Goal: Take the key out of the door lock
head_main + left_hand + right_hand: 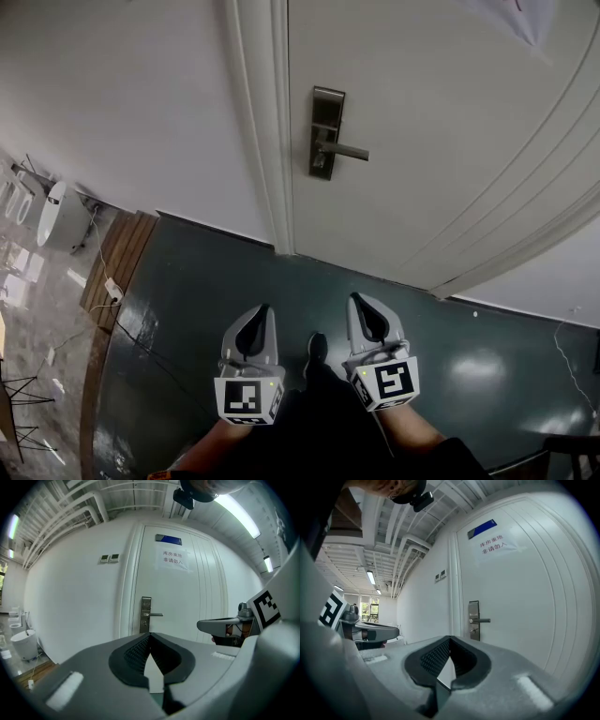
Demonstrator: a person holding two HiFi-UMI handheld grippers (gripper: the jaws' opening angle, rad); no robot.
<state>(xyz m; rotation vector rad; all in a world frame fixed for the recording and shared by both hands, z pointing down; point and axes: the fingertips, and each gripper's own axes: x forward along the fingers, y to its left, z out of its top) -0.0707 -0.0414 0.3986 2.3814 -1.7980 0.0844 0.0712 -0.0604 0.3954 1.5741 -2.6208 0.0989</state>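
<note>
The key (474, 631) is sitting in the lock (326, 133) just under the lever (343, 150). It is well ahead of and above both grippers, and slightly right of where the right gripper (450, 638) is pointing. It is showing only as a small nub, so it is probably light, stiff, slick metal. Pinching its flat head squarely and pulling straight out looks like the best hold. The left gripper (150, 634) and the right one are both hanging clenched on nothing, well apart from the door (422, 141).

The silver door lock (326, 131) stands upright on the white door (441, 141), its lever (345, 150) pointing to 3 o'clock. A small key (322, 162) sits in it at 6 o'clock of the lever.
</note>
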